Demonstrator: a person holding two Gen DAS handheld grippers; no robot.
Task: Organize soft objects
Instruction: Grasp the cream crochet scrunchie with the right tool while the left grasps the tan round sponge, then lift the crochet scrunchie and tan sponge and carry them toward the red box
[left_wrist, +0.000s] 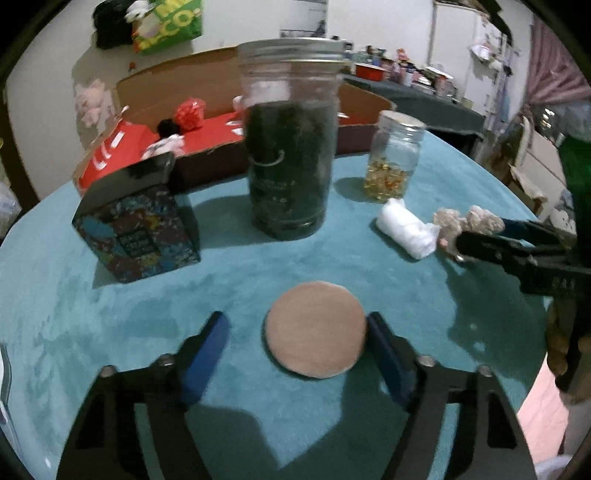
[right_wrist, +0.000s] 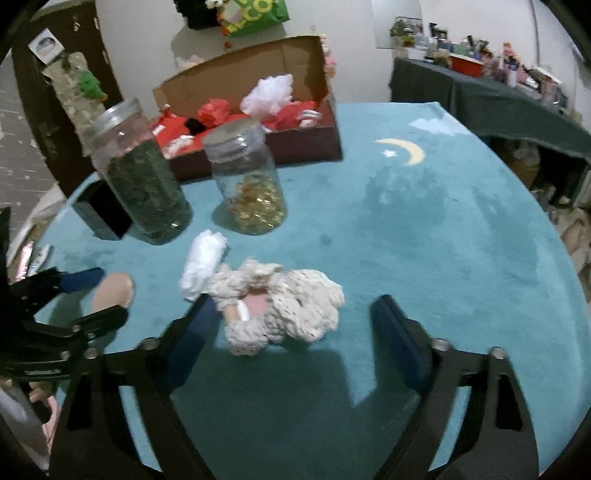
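A round pink pad (left_wrist: 316, 328) lies flat on the teal cloth between the blue fingers of my left gripper (left_wrist: 297, 334), which is open around it; the right finger is close to the pad's edge. In the right wrist view the same pad (right_wrist: 114, 291) sits inside the left gripper (right_wrist: 90, 297). A cream crocheted piece (right_wrist: 288, 302) lies between the wide-open fingers of my right gripper (right_wrist: 295, 325), nearer the left finger. A white soft roll (right_wrist: 205, 264) rests just beyond it. The left wrist view shows the right gripper (left_wrist: 476, 236) at the crocheted piece (left_wrist: 469, 219), beside the white roll (left_wrist: 406, 229).
A tall jar of dark green material (left_wrist: 291, 147), a small jar of yellow beads (left_wrist: 395, 158) and a patterned box (left_wrist: 136, 229) stand behind the soft items. An open cardboard box (right_wrist: 258, 74) with red and white soft things sits at the table's back.
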